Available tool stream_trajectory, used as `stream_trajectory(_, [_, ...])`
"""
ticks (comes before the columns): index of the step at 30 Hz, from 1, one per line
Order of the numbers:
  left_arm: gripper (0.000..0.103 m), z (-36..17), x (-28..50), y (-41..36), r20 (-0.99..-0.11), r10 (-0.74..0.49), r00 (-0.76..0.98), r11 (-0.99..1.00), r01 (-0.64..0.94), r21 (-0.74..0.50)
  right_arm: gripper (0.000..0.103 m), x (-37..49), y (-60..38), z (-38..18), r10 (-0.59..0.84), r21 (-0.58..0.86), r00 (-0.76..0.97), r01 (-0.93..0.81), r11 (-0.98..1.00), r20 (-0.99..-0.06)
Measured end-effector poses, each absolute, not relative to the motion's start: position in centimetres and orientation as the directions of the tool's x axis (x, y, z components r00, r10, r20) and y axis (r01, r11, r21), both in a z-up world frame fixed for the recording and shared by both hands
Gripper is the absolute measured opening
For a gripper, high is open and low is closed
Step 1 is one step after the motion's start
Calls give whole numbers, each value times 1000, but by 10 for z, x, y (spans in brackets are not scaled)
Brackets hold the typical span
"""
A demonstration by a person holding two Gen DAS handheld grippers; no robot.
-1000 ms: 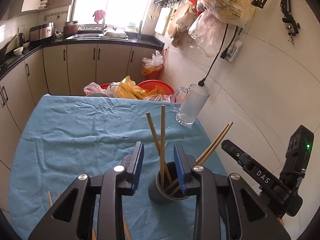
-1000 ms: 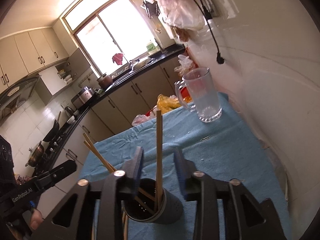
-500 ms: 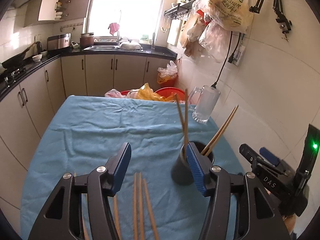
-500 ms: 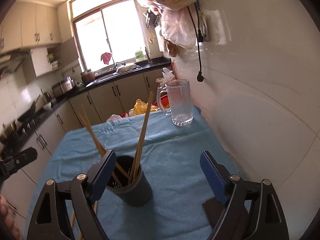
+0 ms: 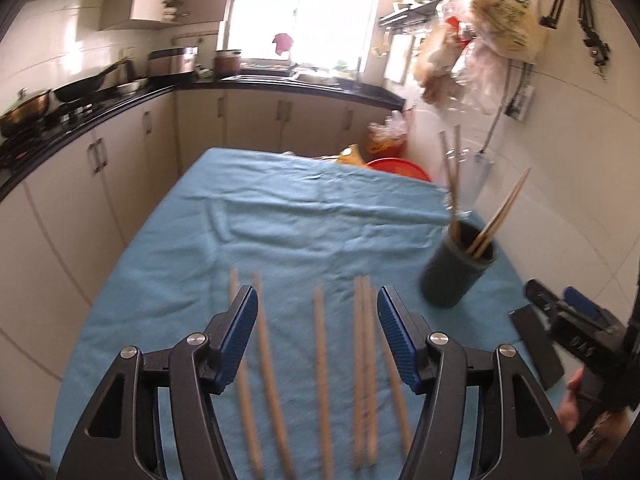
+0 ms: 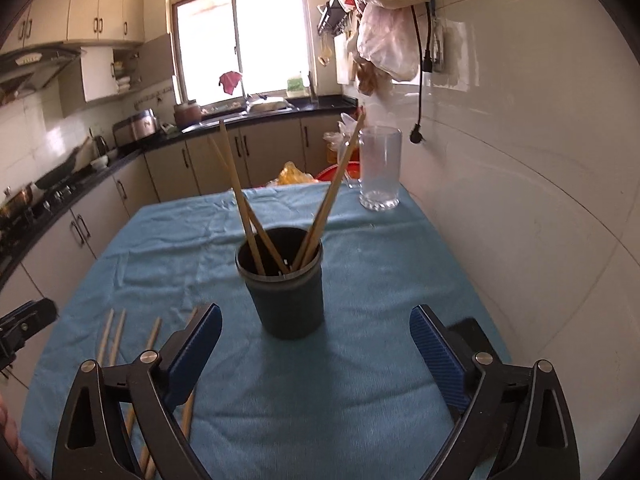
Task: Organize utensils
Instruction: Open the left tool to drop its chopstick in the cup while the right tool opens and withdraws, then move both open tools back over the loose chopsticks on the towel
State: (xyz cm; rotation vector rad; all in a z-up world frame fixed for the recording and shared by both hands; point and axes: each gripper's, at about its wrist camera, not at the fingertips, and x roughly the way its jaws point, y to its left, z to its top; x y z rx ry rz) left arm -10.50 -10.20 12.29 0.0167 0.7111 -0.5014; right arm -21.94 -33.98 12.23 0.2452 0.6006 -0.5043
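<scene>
In the cup (image 6: 285, 286), four sticks have just been dropped.
Both grippers, left (image 5: 316, 330) and right (image 6: 316, 354), are opening, empty; table sticks (image 5: 320, 364) are next.

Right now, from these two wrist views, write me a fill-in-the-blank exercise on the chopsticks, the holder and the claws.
1. The dark holder stands upright on a ____ cloth.
2. The number of chopsticks standing in the holder is ____.
3. The loose chopsticks lie flat under the ____ claw.
4. The right claw, its jaws opening, holds ____.

Missing words: blue; four; left; nothing
</scene>
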Motion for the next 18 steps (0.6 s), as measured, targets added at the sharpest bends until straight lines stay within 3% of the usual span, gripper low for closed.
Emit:
stream_trajectory(9, [61, 98, -129, -65, -660, -408, 630, 895, 419, -153, 97, -242, -320, 113, -418, 58, 683, 557, 828, -599])
stream_trajectory(18, [61, 101, -146, -48, -640, -423, 641, 891, 421, -168, 97, -250, -283, 129, -499, -90, 673, 545, 834, -546])
